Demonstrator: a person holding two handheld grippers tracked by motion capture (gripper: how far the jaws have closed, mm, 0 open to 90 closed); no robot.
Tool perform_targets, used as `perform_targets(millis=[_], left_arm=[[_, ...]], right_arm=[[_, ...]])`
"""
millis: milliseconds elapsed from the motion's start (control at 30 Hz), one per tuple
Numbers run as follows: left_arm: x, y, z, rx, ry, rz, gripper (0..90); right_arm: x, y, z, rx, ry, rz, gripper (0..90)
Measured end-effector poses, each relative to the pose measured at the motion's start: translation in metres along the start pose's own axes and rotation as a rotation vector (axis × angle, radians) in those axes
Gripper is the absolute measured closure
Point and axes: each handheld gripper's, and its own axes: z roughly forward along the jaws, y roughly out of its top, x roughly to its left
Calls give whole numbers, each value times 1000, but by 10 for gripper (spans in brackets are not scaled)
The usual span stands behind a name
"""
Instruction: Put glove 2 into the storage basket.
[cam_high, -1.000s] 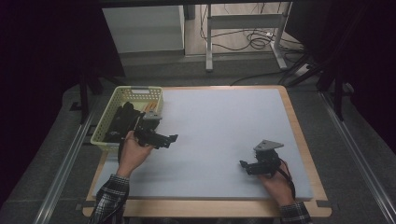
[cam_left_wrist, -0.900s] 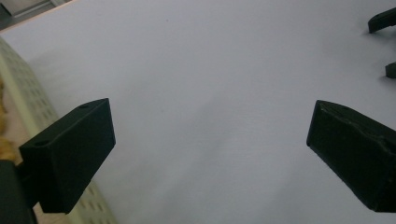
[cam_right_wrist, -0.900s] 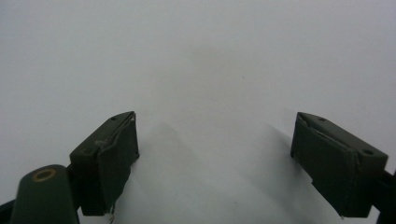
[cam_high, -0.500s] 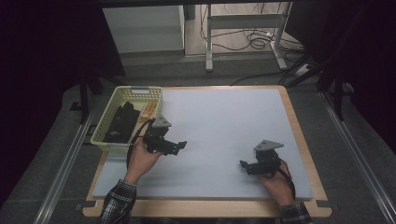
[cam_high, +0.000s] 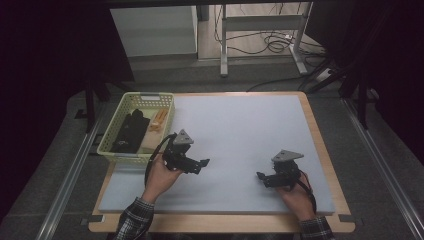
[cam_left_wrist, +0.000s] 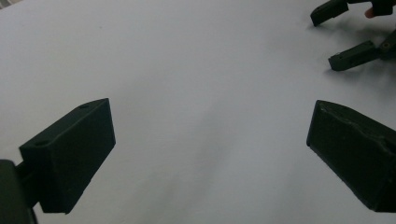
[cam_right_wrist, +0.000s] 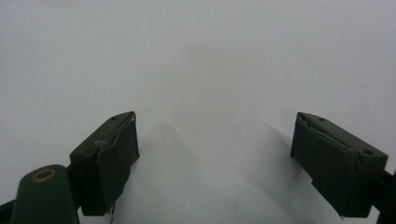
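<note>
We see the left gripper (cam_high: 202, 163) held above the grey tabletop (cam_high: 240, 130), just right of the basket (cam_high: 112, 148). Its black jaws stand wide apart with nothing between them and point toward the right gripper (cam_high: 260, 176). The right gripper sits low over the tabletop's near right area, its jaws likewise spread and empty, pointing left. The two grippers are well apart. The yellow-green basket holds dark items and an orange one.
</note>
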Motion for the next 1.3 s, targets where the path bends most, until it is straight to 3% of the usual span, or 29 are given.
perform_targets(millis=[533,1300], left_arm=[[-27,-15,21,24,-31,43,14],[-23,-53,38,86,-31,29,15]], right_arm=[[0,0,0,-1,1,-1,147],[0,0,0,0,0,0,147]])
